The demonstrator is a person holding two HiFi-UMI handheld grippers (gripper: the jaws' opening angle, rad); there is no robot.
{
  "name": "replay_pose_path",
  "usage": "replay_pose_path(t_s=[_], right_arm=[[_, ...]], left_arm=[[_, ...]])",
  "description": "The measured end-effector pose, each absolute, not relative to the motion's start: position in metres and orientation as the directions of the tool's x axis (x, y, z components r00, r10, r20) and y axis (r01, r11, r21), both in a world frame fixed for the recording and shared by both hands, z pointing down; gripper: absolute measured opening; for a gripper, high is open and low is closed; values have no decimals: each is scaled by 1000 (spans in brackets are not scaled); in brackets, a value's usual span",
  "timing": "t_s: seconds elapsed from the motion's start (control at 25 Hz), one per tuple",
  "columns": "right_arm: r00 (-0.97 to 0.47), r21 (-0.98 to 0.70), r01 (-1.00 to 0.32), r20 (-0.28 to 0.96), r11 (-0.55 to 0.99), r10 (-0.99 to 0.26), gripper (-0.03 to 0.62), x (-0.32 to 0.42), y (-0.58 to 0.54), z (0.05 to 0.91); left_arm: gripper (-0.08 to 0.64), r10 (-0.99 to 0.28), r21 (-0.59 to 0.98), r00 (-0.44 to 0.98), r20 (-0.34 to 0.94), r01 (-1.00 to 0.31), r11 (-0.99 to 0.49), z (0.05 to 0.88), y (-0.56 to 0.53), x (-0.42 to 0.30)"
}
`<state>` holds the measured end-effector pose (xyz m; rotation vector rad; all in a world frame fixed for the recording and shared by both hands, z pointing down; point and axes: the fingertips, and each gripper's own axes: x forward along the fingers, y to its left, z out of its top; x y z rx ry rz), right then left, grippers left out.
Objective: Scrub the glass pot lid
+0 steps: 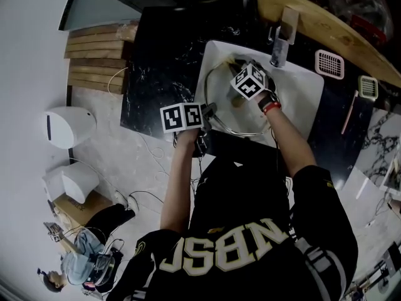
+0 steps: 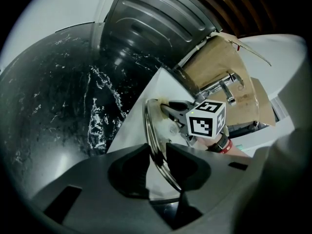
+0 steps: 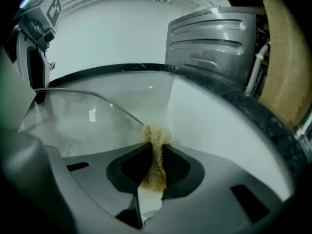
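my left claw point(image 2: 157, 156) grips lid point(image 2: 147, 118) rim | my right claw point(image 3: 156, 150) pinches pad point(image 3: 156, 134) | lid edge at pad tip, glass spreads left

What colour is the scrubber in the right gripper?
The scrubber is yellowish brown, shown best in the right gripper view.

One glass pot lid point(image 1: 227, 113), one scrub pad point(image 3: 156, 147), one sink point(image 1: 307, 99) and one faucet point(image 1: 283, 36) are counted. Two grippers are seen: the left gripper point(image 2: 157, 162) and the right gripper point(image 3: 155, 167). Two white slotted racks are counted, the larger rack point(image 1: 329, 63) and the smaller rack point(image 1: 368, 87).
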<state>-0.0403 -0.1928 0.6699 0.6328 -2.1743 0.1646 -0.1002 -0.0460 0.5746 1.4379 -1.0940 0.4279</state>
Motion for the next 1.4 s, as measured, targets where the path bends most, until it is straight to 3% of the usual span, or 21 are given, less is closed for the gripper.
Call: replay_pose_path(t_s=[0.52, 1.16, 1.4], right_arm=[[-350, 219, -499, 834, 839, -426, 65, 12, -191, 696], [-263, 168, -494, 906, 853, -331, 66, 71, -168, 706], [-236, 142, -437, 935, 888, -266, 66, 86, -151, 706]], left_arm=[[120, -352, 567, 492, 796, -809, 152, 575, -44, -101], [124, -369, 568, 490, 789, -812, 135, 573, -43, -100], [126, -376, 563, 485, 790, -816, 131, 573, -44, -100]])
